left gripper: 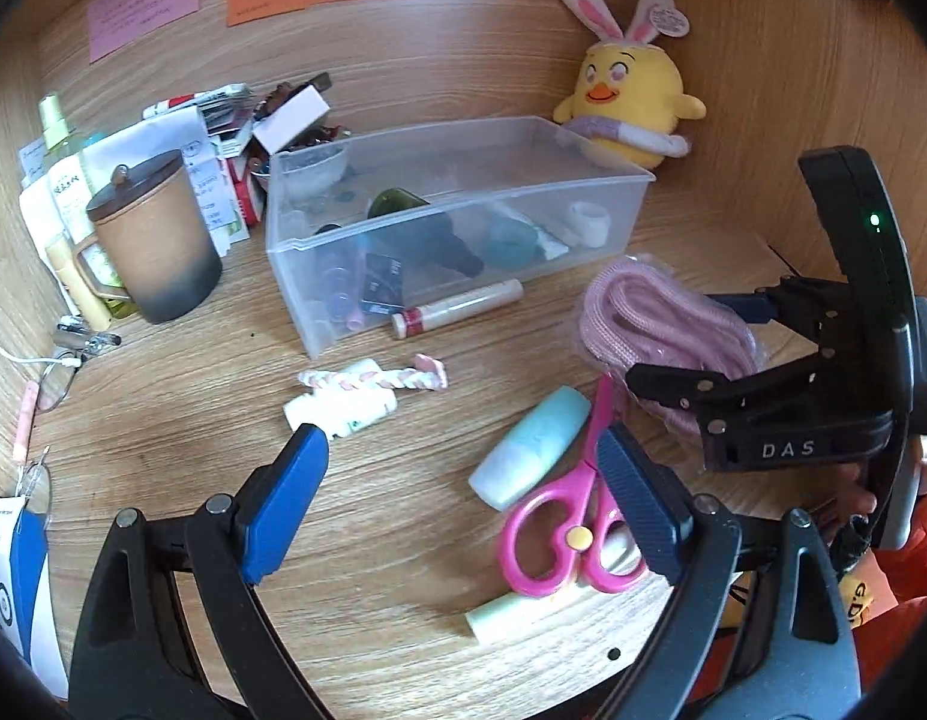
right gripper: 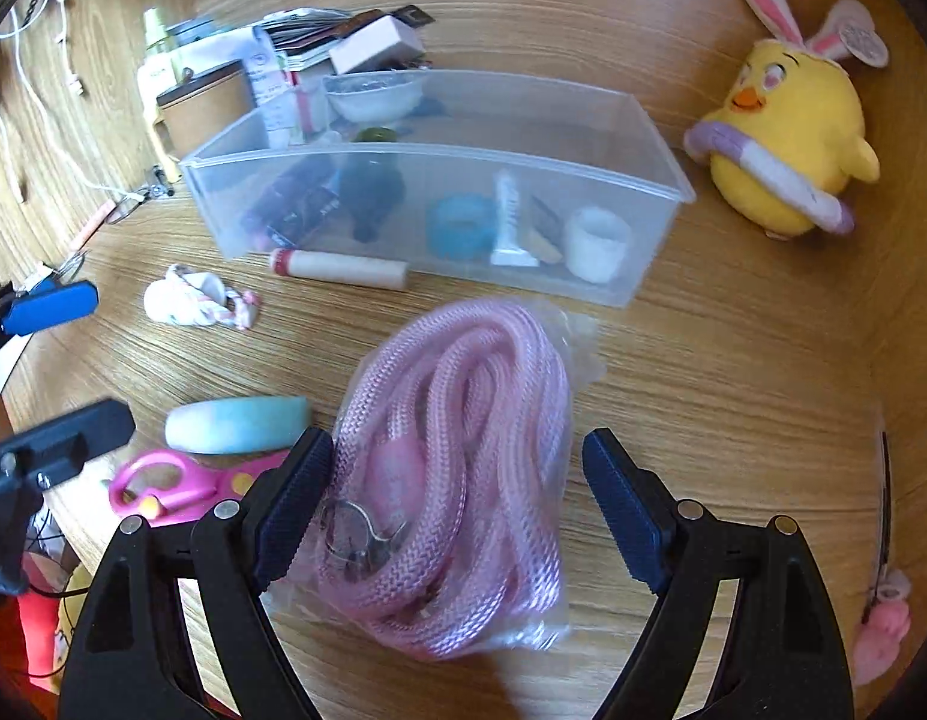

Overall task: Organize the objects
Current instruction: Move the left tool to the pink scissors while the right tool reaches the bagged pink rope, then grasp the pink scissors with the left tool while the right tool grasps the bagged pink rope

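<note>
Wooden desk [right gripper: 733,360] | right tool [right gripper: 457,480] open over bagged pink rope [right gripper: 463,450]

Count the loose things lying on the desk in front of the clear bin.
6: white-and-red tube against the bin; braided band over a small white bottle; mint bottle; pink scissors; bagged pink rope. More may be hidden.

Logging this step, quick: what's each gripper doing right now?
Left gripper: open, holding nothing, above the pink scissors.
Right gripper: open, straddling the bagged pink rope, not gripping.
</note>
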A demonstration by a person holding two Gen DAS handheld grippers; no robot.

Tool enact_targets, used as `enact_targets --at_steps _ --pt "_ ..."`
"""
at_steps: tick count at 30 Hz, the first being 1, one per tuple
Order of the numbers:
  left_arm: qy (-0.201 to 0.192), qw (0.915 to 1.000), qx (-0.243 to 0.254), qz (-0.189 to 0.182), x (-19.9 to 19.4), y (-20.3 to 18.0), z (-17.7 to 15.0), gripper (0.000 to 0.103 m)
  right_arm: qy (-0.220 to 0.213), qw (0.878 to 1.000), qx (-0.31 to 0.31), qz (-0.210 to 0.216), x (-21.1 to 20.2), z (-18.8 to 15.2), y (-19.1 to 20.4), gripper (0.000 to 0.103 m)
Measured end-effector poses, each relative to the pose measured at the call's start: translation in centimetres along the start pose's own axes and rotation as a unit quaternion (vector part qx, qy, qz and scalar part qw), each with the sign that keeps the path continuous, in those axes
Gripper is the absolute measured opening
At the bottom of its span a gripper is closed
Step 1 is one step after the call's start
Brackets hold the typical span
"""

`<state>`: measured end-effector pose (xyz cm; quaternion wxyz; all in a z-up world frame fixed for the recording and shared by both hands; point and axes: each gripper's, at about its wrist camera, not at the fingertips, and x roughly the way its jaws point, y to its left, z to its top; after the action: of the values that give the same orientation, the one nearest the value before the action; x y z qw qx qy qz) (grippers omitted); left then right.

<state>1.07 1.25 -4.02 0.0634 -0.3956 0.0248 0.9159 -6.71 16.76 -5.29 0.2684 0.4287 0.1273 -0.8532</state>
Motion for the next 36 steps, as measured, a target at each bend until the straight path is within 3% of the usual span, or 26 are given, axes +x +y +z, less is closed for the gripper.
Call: enact_targets --at_steps 4,6,14,22,27,31,34,36 --pt "0.013 0.9995 0.017 -0.022 0.7 -1.7 -0.1 0.087 0.003 1.0 0.015 -0.002 0.0 -0.4 -1.5 0.083" --pt "0.021 0.9989 0.026 -0.034 0.9 -2.3 -0.1 0.073 0.008 1.0 0.022 0.001 0.2 -0.6 -2.0 0.083" --pt "0.054 0.9947 0.062 -0.062 2.5 -3.8 -0.2 0.048 0.013 0.999 0.033 0.01 0.0 -1.6 -3.6 0.082" --pt "0.081 0.9915 0.073 -0.071 4.6 -3.7 0.3 0.043 -0.001 1.0 0.019 0.009 0.1 -0.6 -3.5 0.083" --pt "0.071 0.9913 0.085 -0.072 5.0 -3.6 0.3 0.042 0.013 1.0 0.018 0.013 1.3 -0.4 -3.6 0.081" --pt "0.059 0.9917 0.087 -0.073 5.0 -3.4 0.3 0.028 0.002 1.0 0.02 0.008 1.0 -0.4 -3.8 0.067" --pt "0.057 0.9926 0.083 -0.068 5.1 -3.3 0.5 0.019 -0.004 0.999 0.032 0.015 0.5 -0.6 -4.3 0.063" --pt "0.056 0.993 0.083 -0.063 5.1 -3.3 0.6 0.018 -0.009 0.999 0.04 0.014 0.2 -0.8 -4.5 0.061"
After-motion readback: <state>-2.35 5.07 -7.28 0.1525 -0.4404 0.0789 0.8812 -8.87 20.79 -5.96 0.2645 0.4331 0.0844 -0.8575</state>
